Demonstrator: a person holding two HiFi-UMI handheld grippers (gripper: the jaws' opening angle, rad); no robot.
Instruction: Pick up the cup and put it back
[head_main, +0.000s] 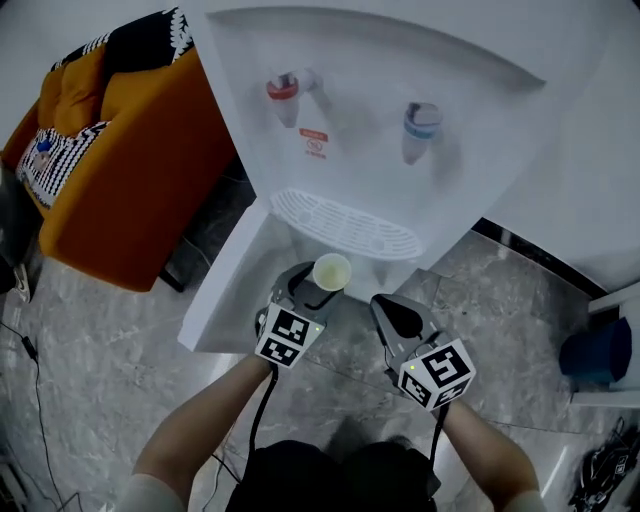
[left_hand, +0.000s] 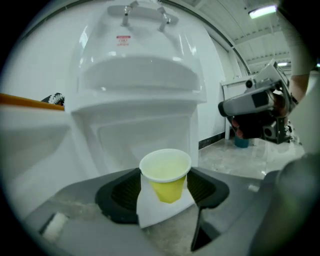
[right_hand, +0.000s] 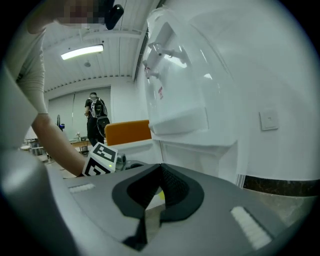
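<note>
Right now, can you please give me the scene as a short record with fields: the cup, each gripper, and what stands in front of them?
cup: yellow paper cup, upright, held in the air, not on the drip tray
left gripper: closed on the cup, a pad on each side
right gripper: jaws together, nothing between them
in front: white water dispenser with red tap and blue tap
beside: orange chair

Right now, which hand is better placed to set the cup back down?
The left. The left fingers already grip the yellow cup facing the water dispenser; the right fingers are closed on nothing, off to the side.
</note>
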